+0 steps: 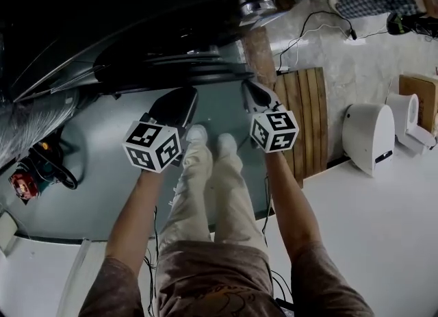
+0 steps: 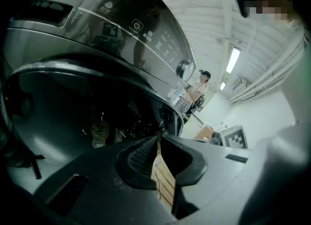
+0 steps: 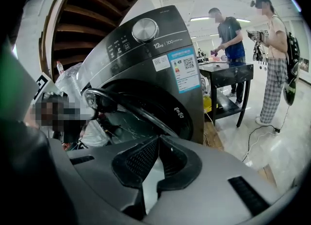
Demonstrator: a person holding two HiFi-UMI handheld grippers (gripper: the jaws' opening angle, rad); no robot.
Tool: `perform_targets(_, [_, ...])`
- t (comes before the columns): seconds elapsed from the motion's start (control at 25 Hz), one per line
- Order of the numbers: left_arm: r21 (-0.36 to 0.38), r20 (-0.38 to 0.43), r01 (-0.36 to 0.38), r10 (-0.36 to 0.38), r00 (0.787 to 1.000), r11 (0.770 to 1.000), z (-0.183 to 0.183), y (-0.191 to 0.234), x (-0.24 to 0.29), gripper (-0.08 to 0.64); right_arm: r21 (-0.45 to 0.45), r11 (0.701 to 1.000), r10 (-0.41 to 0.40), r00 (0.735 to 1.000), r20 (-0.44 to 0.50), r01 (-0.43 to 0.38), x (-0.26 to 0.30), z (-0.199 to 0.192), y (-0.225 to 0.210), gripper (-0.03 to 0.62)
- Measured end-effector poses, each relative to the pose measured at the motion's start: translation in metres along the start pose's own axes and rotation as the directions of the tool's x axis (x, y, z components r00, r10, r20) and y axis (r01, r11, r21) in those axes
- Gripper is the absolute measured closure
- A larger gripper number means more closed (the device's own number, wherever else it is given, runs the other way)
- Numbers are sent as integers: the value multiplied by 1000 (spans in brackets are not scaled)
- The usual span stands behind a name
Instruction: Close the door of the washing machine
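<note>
Now the door point(image 3: 160, 103) lies just beyond left tool point(image 2: 158, 136) and right tool point(image 3: 156, 140), both closed.

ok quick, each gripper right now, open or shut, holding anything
left gripper: shut, nothing between its jaws
right gripper: shut, nothing between its jaws

Glossy dark washing machine door point(image 3: 165, 107); matt slatted wooden board point(image 1: 306, 120).
</note>
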State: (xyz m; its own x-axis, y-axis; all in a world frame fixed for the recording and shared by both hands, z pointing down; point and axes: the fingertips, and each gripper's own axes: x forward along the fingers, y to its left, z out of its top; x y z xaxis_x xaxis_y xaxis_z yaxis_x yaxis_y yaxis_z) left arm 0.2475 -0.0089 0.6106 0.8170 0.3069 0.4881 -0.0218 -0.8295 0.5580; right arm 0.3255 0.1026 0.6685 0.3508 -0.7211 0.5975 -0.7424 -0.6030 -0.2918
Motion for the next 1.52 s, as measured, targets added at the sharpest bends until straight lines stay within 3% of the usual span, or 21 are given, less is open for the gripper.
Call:
perform_targets(0.68, [-11,61,-57,57,997,998,37,36,16,546,-37,999,31,1000,3,-31,58,52,-19,591])
perform_targets(0.96, [1,54,-57,57,997,998,37,38,17,557,-6,999,37,999,2,-37,59,54,-20,591])
perform_targets(1.16, [4,49,-53,53,997,999,38,38,16,558,-30,998,45,998,-41,-47,60,54,-20,592])
perform_targets(1.52, [23,51,-58,57,997,998,38,39,16,558,-36,997,60,998,-37,-61,61,55,-20,592])
